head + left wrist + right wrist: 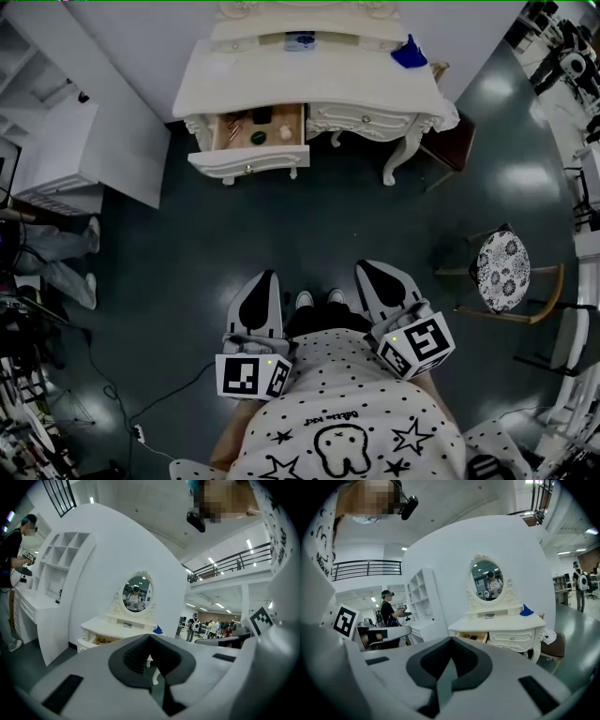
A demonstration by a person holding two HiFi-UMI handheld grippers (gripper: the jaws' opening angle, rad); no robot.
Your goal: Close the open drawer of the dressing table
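Approach is the step in hand: the person stands well back from the ornate cream-white wooden dressing table (356,89) at the far wall. Its left-hand drawer (272,157) is pulled out, with small items lying inside. The left gripper (266,279) and the right gripper (373,270) are held near the body, each with its jaws pressed together and gripping nothing. The drawer lies far ahead of both jaws, somewhat to the left. The next move probably calls for walking forward, then a level push on the drawer's front.

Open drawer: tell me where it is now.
Head view, upper left: the open drawer juts from the dressing table, left of its shut drawer.
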